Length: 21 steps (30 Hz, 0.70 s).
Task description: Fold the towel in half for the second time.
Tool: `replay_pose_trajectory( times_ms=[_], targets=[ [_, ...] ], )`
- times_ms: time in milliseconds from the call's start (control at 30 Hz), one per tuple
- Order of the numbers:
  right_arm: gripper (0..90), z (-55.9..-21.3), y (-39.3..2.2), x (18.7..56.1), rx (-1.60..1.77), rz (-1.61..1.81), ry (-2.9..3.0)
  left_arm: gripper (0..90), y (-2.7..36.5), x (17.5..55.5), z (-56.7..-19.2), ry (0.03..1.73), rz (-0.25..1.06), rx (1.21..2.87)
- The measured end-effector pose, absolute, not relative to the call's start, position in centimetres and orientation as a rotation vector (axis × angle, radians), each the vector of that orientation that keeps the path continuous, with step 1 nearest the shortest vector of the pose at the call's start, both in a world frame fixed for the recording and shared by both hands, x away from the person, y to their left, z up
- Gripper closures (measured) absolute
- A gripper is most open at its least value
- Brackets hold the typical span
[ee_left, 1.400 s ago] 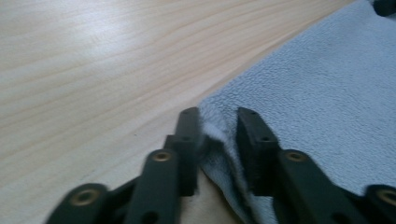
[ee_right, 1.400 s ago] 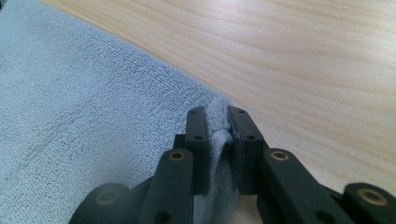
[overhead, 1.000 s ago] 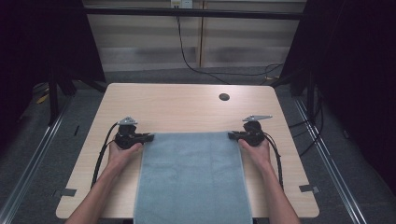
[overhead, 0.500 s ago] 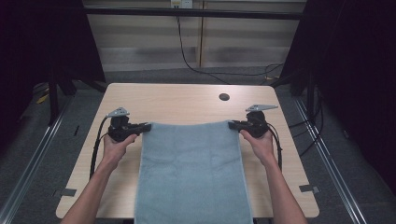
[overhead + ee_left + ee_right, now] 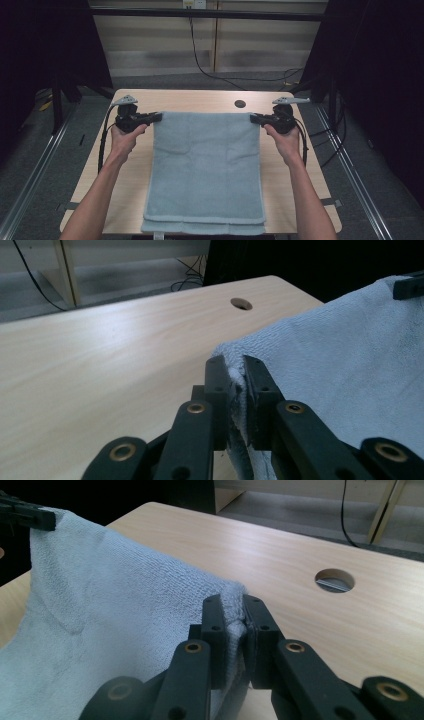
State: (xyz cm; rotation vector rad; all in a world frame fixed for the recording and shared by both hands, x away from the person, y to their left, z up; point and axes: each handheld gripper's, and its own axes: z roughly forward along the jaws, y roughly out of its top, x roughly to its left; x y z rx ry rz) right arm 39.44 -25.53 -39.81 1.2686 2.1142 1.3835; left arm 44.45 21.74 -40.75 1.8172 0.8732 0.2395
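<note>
A light blue towel point(image 5: 205, 170) hangs stretched between both grippers, its lower part lying folded on the wooden table point(image 5: 200, 100) near the front edge. My left gripper point(image 5: 159, 117) is shut on the towel's far left corner point(image 5: 235, 372), held above the table. On the far right corner point(image 5: 232, 605) my right gripper point(image 5: 253, 119) is shut in the same way. In each gripper view the terry cloth is pinched between the two black jaws point(image 5: 236, 390) point(image 5: 235, 630), and the other gripper's tip shows at the towel's opposite corner.
A round cable hole point(image 5: 240, 104) sits in the table behind the towel point(image 5: 334, 580). Cables trail from both grippers down the table's sides. Dark curtains and metal floor rails flank the table; a cable runs along the back wall.
Both grippers have risen and moved away from the person, lifting the towel's far edge off the table and drawing more cloth forward. Their grips are unchanged.
</note>
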Motion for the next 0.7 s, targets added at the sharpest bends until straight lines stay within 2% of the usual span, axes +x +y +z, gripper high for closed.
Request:
replay_pose_trajectory(
  times_ms=[233,567,700],
  targets=[
    [82.1,-38.1,-26.2,40.1,1.257,1.372,2.083,83.2,21.1,45.1,-38.2,0.822,0.272,1.790],
    [82.3,-36.6,-26.0,40.6,1.230,1.393,2.038,83.4,20.7,45.4,-36.7,0.794,0.280,1.773],
    [82.2,-37.0,-25.9,40.6,1.233,1.395,2.041,83.4,21.3,45.0,-37.3,0.806,0.284,1.784]
  ],
)
